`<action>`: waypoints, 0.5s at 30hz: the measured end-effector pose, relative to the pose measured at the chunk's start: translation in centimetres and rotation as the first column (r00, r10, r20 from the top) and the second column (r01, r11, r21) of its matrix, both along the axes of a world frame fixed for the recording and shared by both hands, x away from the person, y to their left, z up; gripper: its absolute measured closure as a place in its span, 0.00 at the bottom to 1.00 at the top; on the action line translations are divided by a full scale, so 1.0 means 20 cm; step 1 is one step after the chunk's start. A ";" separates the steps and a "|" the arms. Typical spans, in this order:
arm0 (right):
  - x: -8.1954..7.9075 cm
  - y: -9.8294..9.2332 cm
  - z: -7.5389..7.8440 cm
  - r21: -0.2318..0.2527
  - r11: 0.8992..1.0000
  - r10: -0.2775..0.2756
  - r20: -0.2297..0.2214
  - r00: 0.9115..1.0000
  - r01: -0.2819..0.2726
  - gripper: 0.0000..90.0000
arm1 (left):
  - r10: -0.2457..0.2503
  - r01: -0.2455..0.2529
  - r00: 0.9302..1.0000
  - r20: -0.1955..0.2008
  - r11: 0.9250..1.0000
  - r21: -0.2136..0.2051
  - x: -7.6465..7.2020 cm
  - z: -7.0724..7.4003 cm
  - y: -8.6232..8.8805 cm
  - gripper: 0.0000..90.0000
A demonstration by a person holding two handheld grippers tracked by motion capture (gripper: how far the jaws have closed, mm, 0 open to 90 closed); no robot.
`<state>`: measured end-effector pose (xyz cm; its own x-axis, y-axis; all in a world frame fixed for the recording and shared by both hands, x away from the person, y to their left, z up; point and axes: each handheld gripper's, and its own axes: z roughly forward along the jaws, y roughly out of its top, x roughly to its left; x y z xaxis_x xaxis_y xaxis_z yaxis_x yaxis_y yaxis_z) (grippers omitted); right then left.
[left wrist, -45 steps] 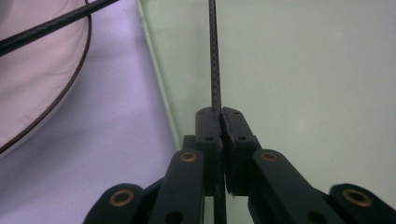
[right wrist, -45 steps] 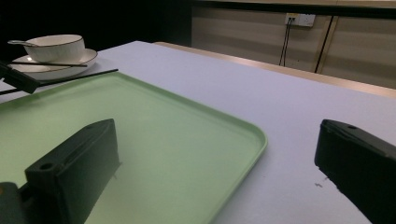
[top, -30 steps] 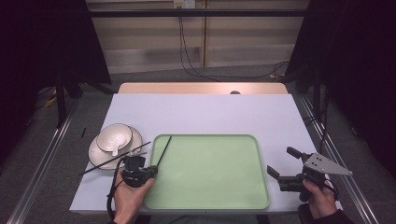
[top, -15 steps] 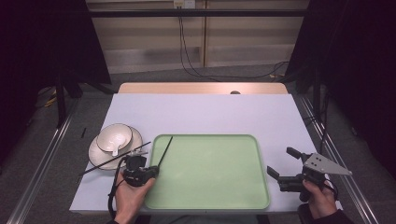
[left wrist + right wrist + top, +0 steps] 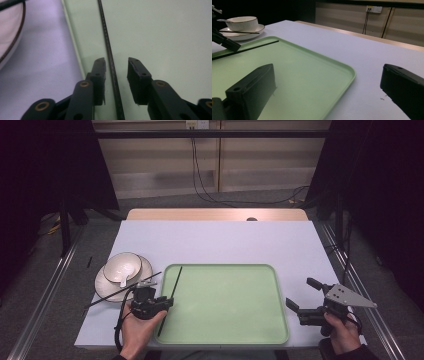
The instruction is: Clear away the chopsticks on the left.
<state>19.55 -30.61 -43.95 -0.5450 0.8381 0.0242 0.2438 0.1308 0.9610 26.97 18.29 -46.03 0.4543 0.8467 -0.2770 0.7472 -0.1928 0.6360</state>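
A thin black chopstick (image 5: pixel 176 282) lies along the left side of the green tray (image 5: pixel 230 266). My left gripper (image 5: pixel 167 302) sits low over the tray's left edge. In the left gripper view its jaws (image 5: pixel 116 63) have just been opening. The chopstick (image 5: pixel 107 42) runs between them close to the left pad, and neither pad presses on it. My right gripper (image 5: pixel 300 292) rests open at the tray's right edge with nothing between its jaws (image 5: pixel 327 72). From there the tray (image 5: pixel 312 75) and chopstick (image 5: pixel 249 48) lie ahead.
A white bowl (image 5: pixel 122 266) with a spoon (image 5: pixel 123 280) stands on a plate (image 5: pixel 106 286) left of the tray. A second chopstick (image 5: pixel 120 292) lies across the plate's front. The white tabletop (image 5: pixel 225 240) stretches behind the tray.
Both hands have stayed where they were. The chopstick on the tray lies as before. The left gripper's jaws look slightly wider apart.
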 end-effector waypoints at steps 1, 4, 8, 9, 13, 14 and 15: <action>0.00 0.00 0.00 0.002 1.000 0.001 -0.001 1.000 -0.001 0.00 | -0.010 0.010 1.000 0.019 1.000 -0.003 0.00 0.01 0.00 0.68; 0.00 0.00 0.00 0.000 1.000 0.001 0.000 1.000 -0.001 0.00 | -0.031 0.033 0.996 0.082 0.999 -0.016 -0.02 0.02 0.02 0.55; 0.00 0.00 0.00 0.002 1.000 0.001 0.001 1.000 -0.001 0.00 | -0.043 0.048 0.991 0.127 0.998 -0.032 -0.04 0.04 0.05 0.36; 0.00 0.00 0.00 0.002 1.000 0.001 0.001 1.000 -0.001 0.00 | -0.053 0.057 0.987 0.150 0.998 -0.026 -0.05 0.05 0.05 0.33; 0.00 0.00 0.00 0.003 1.000 -0.001 0.000 1.000 0.001 0.00 | -0.107 0.119 0.964 0.242 0.992 -0.037 -0.08 0.08 0.07 0.24; 0.00 0.00 0.00 0.003 1.000 0.001 0.000 1.000 -0.001 0.00 | -0.106 0.124 0.961 0.257 0.991 -0.058 -0.09 0.09 0.08 0.24; 0.00 0.00 0.00 0.002 1.000 0.000 -0.001 1.000 0.000 0.00 | -0.109 0.127 0.956 0.273 0.990 -0.052 -0.10 0.10 0.09 0.23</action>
<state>19.55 -30.58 -43.92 -0.5446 0.8383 0.0260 0.2445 0.1290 0.9610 25.01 20.04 -43.97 0.6154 0.7659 -0.1864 0.5214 -0.2182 0.8249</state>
